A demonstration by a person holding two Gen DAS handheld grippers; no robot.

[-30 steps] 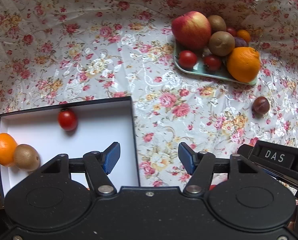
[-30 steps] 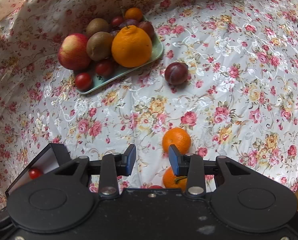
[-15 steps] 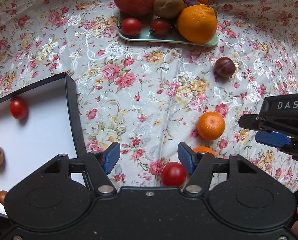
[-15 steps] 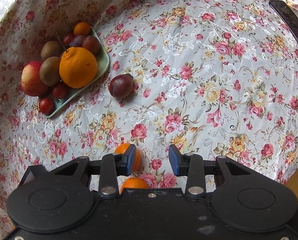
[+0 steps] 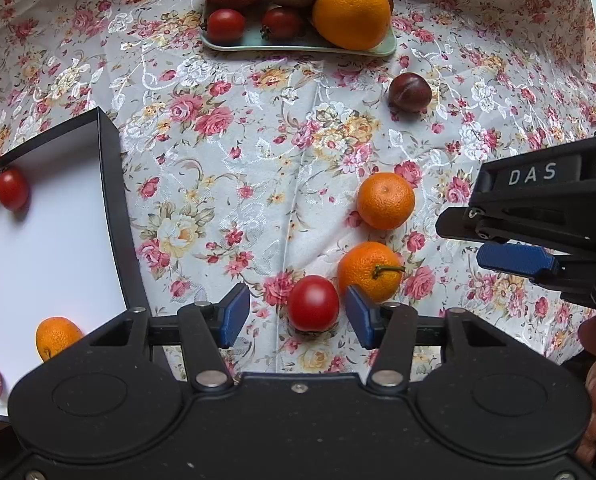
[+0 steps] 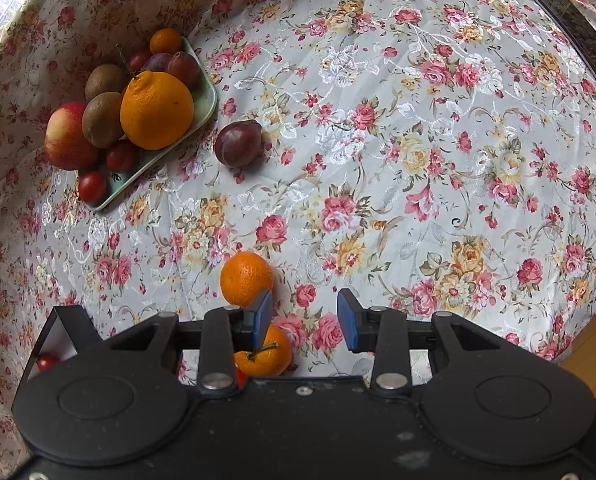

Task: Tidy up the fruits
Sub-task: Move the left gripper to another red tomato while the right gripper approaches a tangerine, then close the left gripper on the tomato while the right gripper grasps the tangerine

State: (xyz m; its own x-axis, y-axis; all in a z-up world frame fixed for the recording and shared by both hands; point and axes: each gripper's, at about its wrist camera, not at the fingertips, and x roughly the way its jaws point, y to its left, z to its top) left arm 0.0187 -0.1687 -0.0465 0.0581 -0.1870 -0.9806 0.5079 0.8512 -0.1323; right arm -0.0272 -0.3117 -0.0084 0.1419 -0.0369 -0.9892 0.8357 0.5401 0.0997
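My left gripper (image 5: 296,315) is open, with a red tomato (image 5: 313,303) on the cloth between its blue pads, nearer the right one. A stemmed tangerine (image 5: 368,272) lies just beyond the right pad and a second tangerine (image 5: 385,200) farther out. The black box with a white floor (image 5: 50,248) at the left holds a tomato (image 5: 11,188), a tangerine (image 5: 56,337) and a dark fruit. My right gripper (image 6: 304,320) is open above bare cloth; both tangerines (image 6: 247,278) lie by its left pad. It shows at the right in the left wrist view (image 5: 538,220).
A green tray (image 5: 298,46) at the back carries an apple, kiwis, a large orange (image 5: 352,12), tomatoes and plums. A loose plum (image 5: 410,92) lies on the floral cloth. A dark flat object (image 6: 578,36) sits at the far right; the table edge is lower right.
My left gripper swung right from the box and came down around the tomato. My right gripper turned right, so the tangerines slid from ahead of it to its left pad.
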